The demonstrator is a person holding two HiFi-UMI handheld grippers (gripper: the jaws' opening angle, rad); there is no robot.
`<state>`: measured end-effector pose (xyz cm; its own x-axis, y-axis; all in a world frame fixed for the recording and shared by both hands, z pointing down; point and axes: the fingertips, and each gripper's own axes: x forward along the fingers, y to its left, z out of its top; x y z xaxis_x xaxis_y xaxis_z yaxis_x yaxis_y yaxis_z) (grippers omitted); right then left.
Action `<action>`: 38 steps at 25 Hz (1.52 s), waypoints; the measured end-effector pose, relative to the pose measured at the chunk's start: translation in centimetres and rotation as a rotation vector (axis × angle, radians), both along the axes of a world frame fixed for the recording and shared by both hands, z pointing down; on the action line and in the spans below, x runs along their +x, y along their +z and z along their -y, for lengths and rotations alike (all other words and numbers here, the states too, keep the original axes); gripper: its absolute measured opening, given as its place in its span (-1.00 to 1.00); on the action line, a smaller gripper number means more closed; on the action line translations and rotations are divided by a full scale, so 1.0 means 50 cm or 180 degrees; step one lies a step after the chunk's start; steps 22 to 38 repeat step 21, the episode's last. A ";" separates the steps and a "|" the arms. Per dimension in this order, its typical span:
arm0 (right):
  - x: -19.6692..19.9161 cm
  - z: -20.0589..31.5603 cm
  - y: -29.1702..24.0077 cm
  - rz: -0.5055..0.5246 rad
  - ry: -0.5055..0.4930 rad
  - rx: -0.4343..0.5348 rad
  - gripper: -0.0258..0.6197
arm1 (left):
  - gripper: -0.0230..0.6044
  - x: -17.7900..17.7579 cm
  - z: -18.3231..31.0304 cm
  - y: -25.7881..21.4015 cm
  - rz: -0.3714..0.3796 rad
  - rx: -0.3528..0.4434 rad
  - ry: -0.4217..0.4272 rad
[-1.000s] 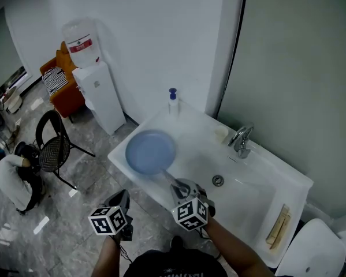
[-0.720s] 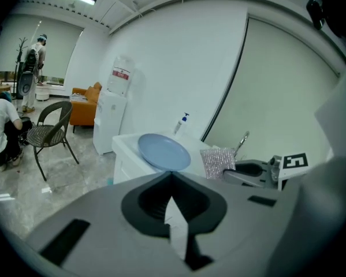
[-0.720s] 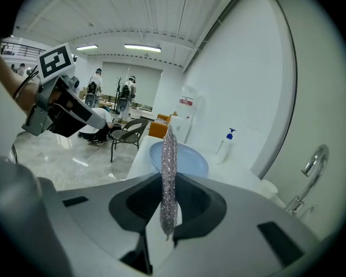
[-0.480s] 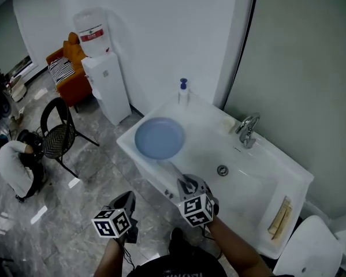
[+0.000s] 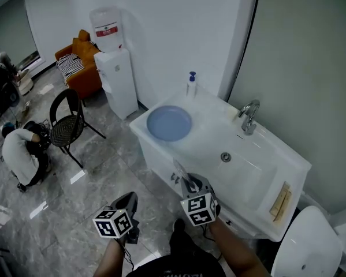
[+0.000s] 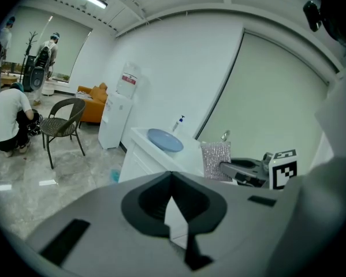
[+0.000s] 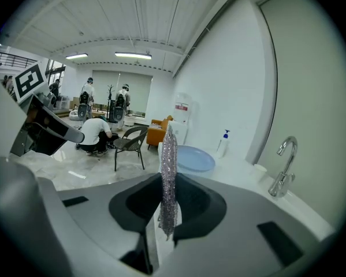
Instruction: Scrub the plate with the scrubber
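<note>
The right tool (image 5: 187,183) and left tool (image 5: 128,199) have been drawn back from the plate (image 5: 169,123). The former is clamped on the edge of the scrubber (image 7: 168,178), judged soft and light; the latter is closed, empty.

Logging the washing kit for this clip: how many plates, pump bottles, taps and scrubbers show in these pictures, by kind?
Plate: 1
Pump bottle: 1
Tap: 1
Scrubber: 1
Total: 4
</note>
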<state>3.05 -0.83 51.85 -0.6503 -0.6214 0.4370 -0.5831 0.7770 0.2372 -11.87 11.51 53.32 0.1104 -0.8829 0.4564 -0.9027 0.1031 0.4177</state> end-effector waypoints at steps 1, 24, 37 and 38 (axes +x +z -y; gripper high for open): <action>0.004 -0.022 0.001 -0.0004 0.0001 -0.0008 -0.69 | -0.87 0.004 -0.019 -0.001 -0.0002 0.0007 -0.0002; 0.077 -0.329 -0.003 -0.0001 0.0022 -0.0048 -0.69 | -0.87 0.054 -0.320 -0.008 -0.0090 0.0101 -0.0079; 0.077 -0.329 -0.003 -0.0001 0.0022 -0.0048 -0.69 | -0.87 0.054 -0.320 -0.008 -0.0090 0.0101 -0.0079; 0.077 -0.329 -0.003 -0.0001 0.0022 -0.0048 -0.69 | -0.87 0.054 -0.320 -0.008 -0.0090 0.0101 -0.0079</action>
